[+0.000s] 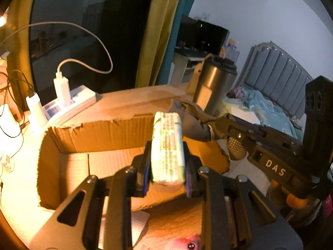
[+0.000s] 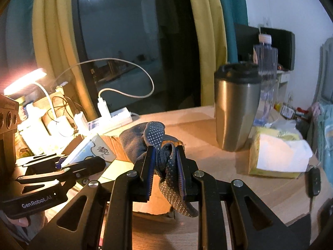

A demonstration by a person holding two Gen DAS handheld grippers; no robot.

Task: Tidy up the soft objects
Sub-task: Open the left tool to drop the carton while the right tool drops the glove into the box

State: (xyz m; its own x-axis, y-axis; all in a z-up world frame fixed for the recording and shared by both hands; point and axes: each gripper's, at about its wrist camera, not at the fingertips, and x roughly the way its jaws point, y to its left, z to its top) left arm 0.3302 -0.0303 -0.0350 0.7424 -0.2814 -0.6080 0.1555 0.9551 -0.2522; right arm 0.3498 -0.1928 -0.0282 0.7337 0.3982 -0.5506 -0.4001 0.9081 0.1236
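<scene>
My left gripper (image 1: 167,162) is shut on a small tissue pack (image 1: 167,145), white and green, held edge-up over the open cardboard box (image 1: 68,166). The right wrist view shows that pack (image 2: 93,152) and the left gripper (image 2: 62,162) at the left. My right gripper (image 2: 165,162) is shut on a grey sock with white grip dots (image 2: 154,139), which hangs down past the jaws above the box's near edge (image 2: 149,206). In the left wrist view the right gripper (image 1: 185,112) comes in from the right with the grey sock (image 1: 193,125).
A steel tumbler (image 2: 235,112) and a clear bottle (image 2: 266,77) stand on the wooden desk (image 2: 208,125). A yellow tissue packet (image 2: 278,156) and a car key (image 2: 314,183) lie at the right. A power strip with chargers (image 1: 68,102) lies behind the box. A pink toy (image 1: 187,243) lies near.
</scene>
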